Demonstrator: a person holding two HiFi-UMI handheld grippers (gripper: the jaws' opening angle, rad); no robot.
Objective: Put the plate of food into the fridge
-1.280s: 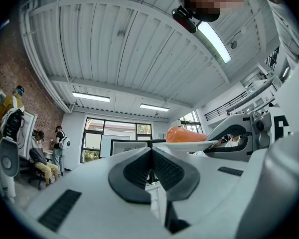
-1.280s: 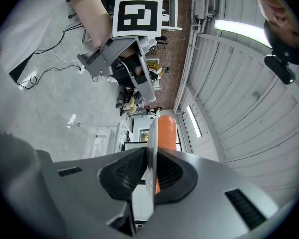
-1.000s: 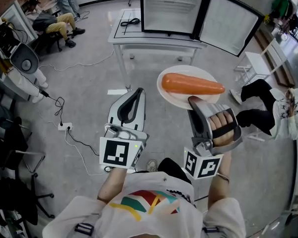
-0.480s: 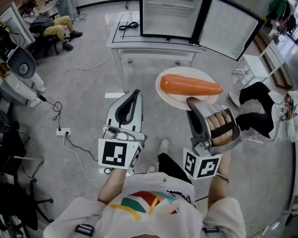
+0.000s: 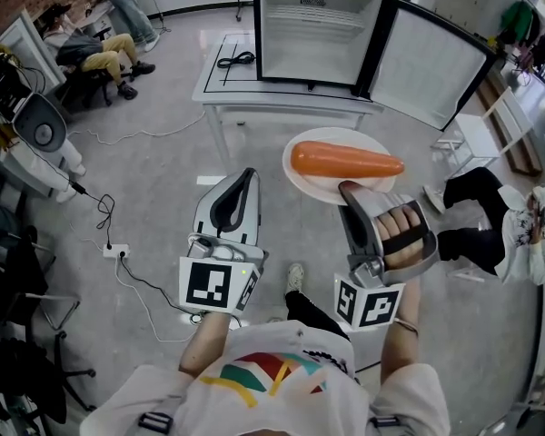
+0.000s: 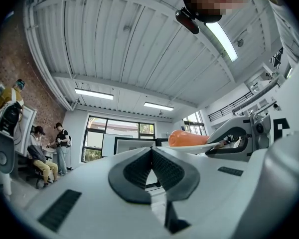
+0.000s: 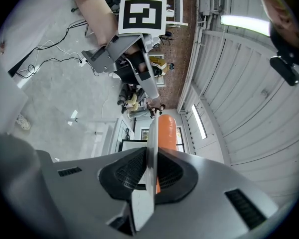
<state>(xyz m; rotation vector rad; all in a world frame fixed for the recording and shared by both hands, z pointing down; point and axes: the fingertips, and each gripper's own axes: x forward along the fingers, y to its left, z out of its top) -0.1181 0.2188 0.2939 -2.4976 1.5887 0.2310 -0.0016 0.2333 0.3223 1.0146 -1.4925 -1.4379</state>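
A white plate (image 5: 320, 183) carries a long orange carrot (image 5: 347, 160). My right gripper (image 5: 351, 189) is shut on the plate's near rim and holds it level in the air. In the right gripper view the plate (image 7: 150, 133) runs edge-on between the pads, with the carrot (image 7: 167, 131) beyond them. My left gripper (image 5: 246, 174) hovers to the left of the plate, shut and empty; its pads (image 6: 139, 169) meet in the left gripper view. Ahead, the small fridge (image 5: 316, 21) stands on a white table (image 5: 282, 91) with its door (image 5: 436, 57) swung open to the right.
A black cable (image 5: 241, 60) lies on the table left of the fridge. Cords and a power strip (image 5: 109, 251) run over the floor at left. People sit at the back left (image 5: 100, 44) and at the right (image 5: 500, 212). A white chair (image 5: 477, 130) stands right of the table.
Both grippers and the plate with the carrot have advanced toward the fridge, and the table and fridge now lie closer. The grip on the plate is unchanged.
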